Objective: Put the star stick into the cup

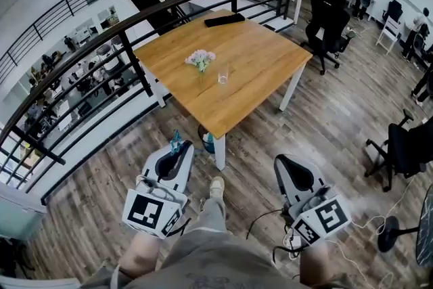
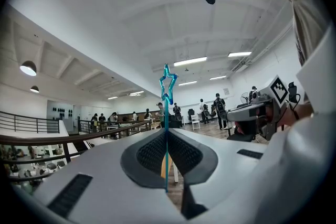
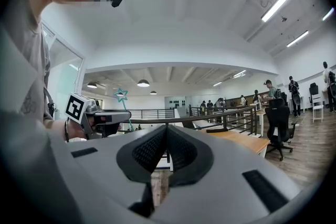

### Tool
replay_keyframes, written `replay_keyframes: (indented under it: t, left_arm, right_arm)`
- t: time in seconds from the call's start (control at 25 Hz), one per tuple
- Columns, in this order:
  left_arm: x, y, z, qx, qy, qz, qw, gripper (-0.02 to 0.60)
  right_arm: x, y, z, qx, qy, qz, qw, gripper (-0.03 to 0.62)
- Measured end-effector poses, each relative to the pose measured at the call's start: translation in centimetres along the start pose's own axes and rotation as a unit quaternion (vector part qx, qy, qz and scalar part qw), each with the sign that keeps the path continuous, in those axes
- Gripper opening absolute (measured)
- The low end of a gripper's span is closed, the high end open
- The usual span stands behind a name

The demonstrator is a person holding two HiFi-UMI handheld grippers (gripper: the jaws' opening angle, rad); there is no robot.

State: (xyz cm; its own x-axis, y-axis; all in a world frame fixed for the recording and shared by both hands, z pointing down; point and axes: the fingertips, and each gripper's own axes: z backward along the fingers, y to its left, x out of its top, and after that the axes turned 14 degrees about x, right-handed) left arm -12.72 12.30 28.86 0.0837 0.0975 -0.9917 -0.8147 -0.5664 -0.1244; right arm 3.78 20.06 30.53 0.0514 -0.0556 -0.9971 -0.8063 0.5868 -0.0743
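Observation:
The star stick (image 1: pixel 176 141), a thin teal rod with a star outline on top, stands up from my left gripper (image 1: pixel 184 145), which is shut on it. In the left gripper view the rod runs between the closed pads and the star (image 2: pixel 168 84) rises above my left gripper (image 2: pixel 167 131). The cup (image 1: pixel 223 74), a clear glass, stands near the middle of the wooden table (image 1: pixel 264 54), well ahead of both grippers. My right gripper (image 1: pixel 281 160) is held low over the floor, shut and empty (image 3: pixel 167 128). The star (image 3: pixel 121 95) also shows in the right gripper view.
A small bunch of pale flowers (image 1: pixel 201 59) stands just left of the cup. A flat black object (image 1: pixel 224 19) lies at the table's far edge. A black railing (image 1: pixel 128 44) runs along the left. Office chairs (image 1: pixel 328 24) stand to the right. The person's shoe (image 1: pixel 216 187) rests on the wood floor.

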Motion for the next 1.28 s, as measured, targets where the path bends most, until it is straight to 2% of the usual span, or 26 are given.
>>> replay_keyframes:
  t: [0.48,1.12,1.28]
  left_arm:
    - [-2.5,2.5,-7.9,-0.006,0.012,0.019,0.9997,0.021]
    - [-4.5,11.4,-25.1,-0.025,0.025,0.023,0.9991,0.021]
    - [-4.9,12.4,-27.9,-0.033,0.027,0.021,0.9989,0.021]
  right_arm:
    - [-0.5,-6.8,-5.0,-0.009,0.02,0.0,1.0,0.031]
    - [0.8,-19.7,-19.4,-0.024,0.048,-0.006,0.999,0.031]
    - [0.7,-21.5,-22.1,-0.014,0.067,0.005,0.998,0.031]
